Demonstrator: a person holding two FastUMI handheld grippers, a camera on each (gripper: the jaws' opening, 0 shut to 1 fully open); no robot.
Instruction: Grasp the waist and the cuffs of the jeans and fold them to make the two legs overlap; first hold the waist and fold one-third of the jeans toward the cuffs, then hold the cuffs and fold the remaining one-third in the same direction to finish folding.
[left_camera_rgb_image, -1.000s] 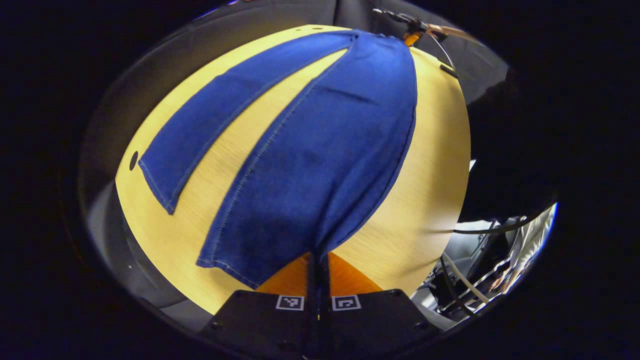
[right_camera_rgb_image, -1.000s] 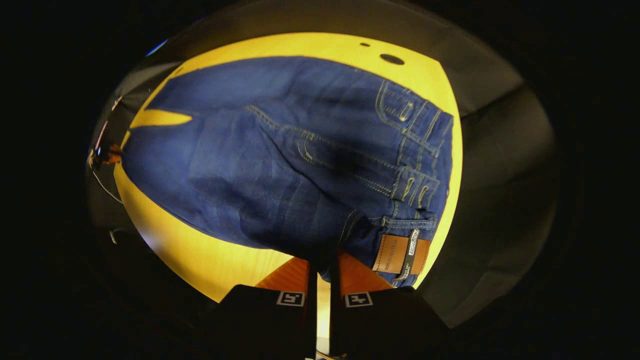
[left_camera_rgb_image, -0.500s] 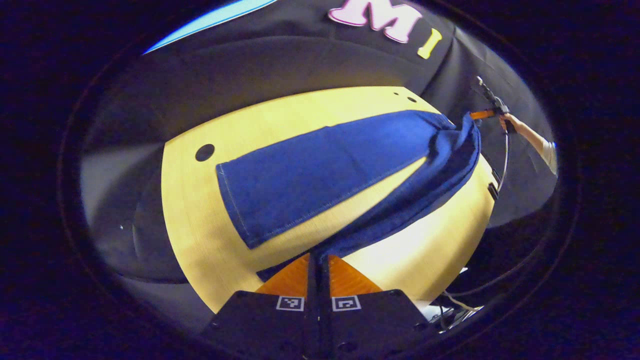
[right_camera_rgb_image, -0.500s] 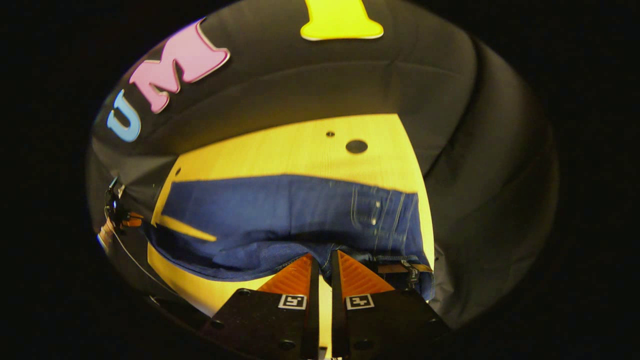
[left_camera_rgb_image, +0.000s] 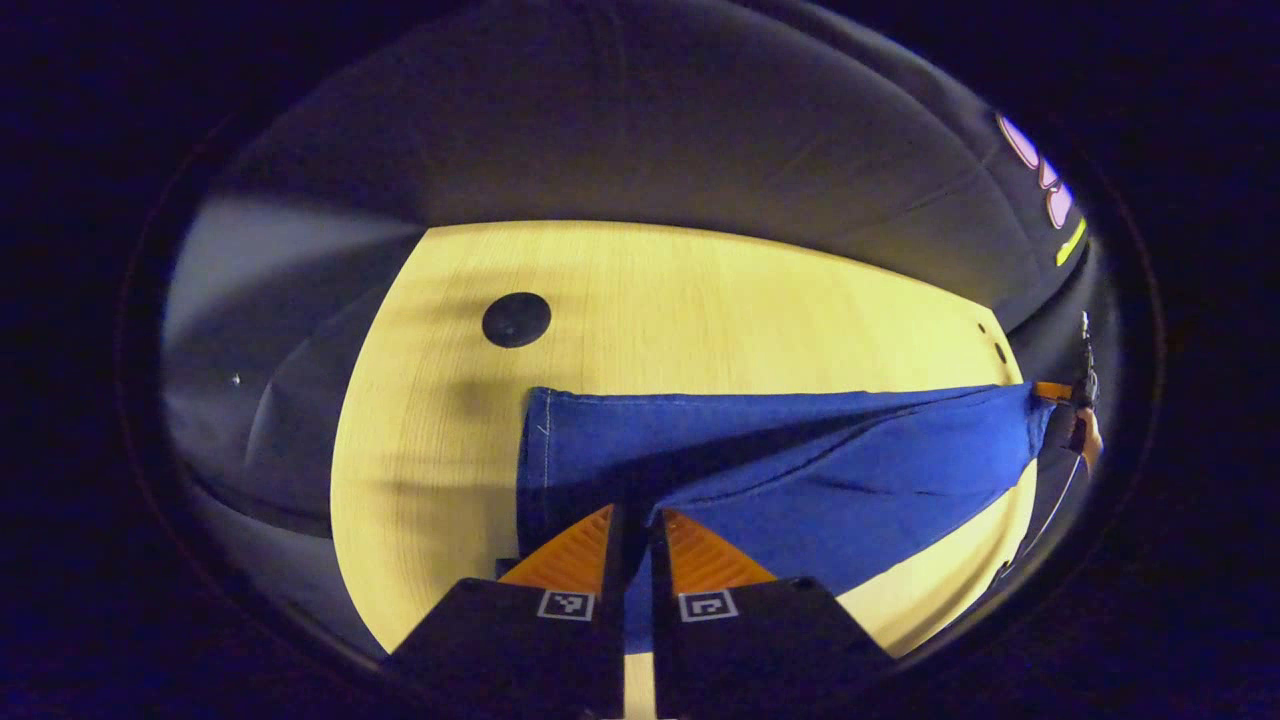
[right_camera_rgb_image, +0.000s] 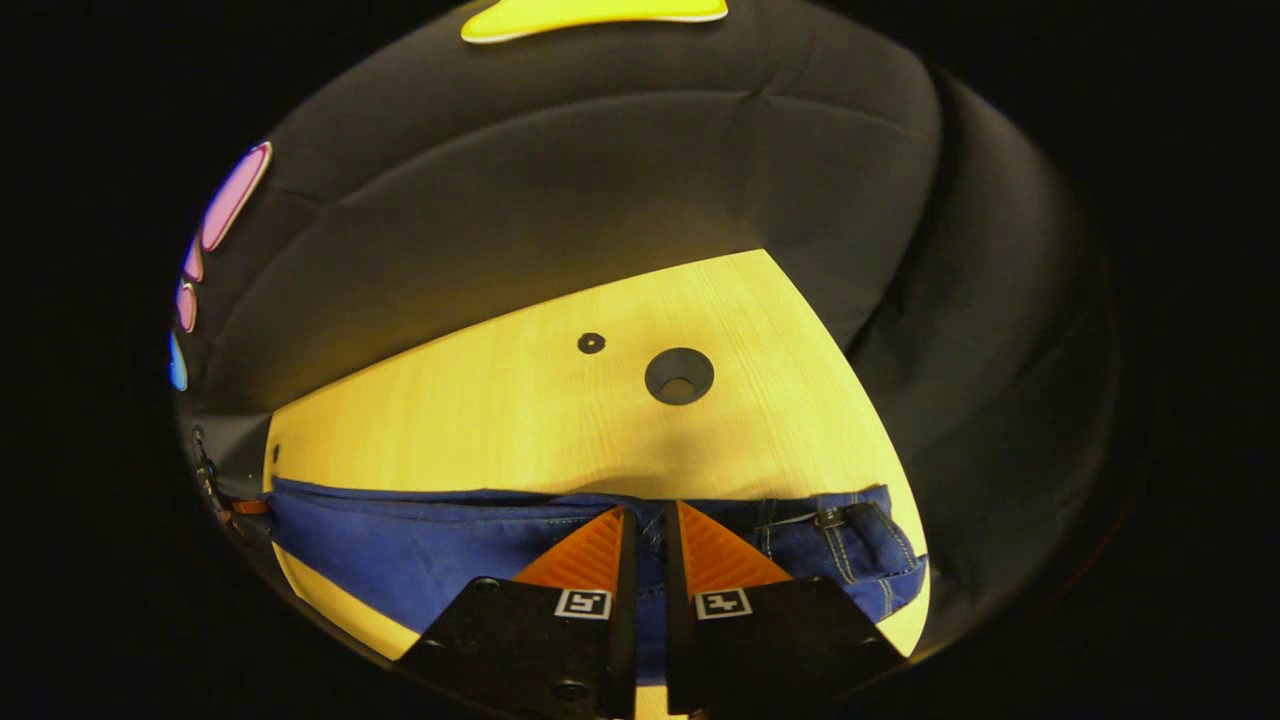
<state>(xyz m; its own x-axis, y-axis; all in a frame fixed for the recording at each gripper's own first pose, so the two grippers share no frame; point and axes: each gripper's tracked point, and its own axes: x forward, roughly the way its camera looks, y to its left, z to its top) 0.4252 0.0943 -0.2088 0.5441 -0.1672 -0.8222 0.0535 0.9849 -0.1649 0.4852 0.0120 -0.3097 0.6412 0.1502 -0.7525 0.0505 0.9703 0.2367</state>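
Jeans: the blue jeans (left_camera_rgb_image: 780, 470) lie long across the yellow worktop (left_camera_rgb_image: 700, 300), near its front edge.
Left hand-held gripper: the left hand-held gripper (left_camera_rgb_image: 637, 525) is at the cuff end. Its two fingers are nearly closed, with blue cloth in the thin gap between them. It looks like it pinches the cuff.
Right hand-held gripper: the right hand-held gripper (right_camera_rgb_image: 645, 525) is at the waist end, beside the belt loops (right_camera_rgb_image: 840, 535). Its fingers are nearly closed too, with the waist cloth between them.
Far end: in the left gripper view, the other hand-held gripper and the hand holding it sit tiny at the far end of the jeans.
Legs: one leg looks laid over the other, so I think the first fold is almost done. I cannot tell if the edges line up.
Left to do: fold the waist part toward the cuffs, then fold the cuff part over. Neither of these has begun.
Holes: round dark holes (right_camera_rgb_image: 679, 375) sit in the bare worktop behind the jeans.
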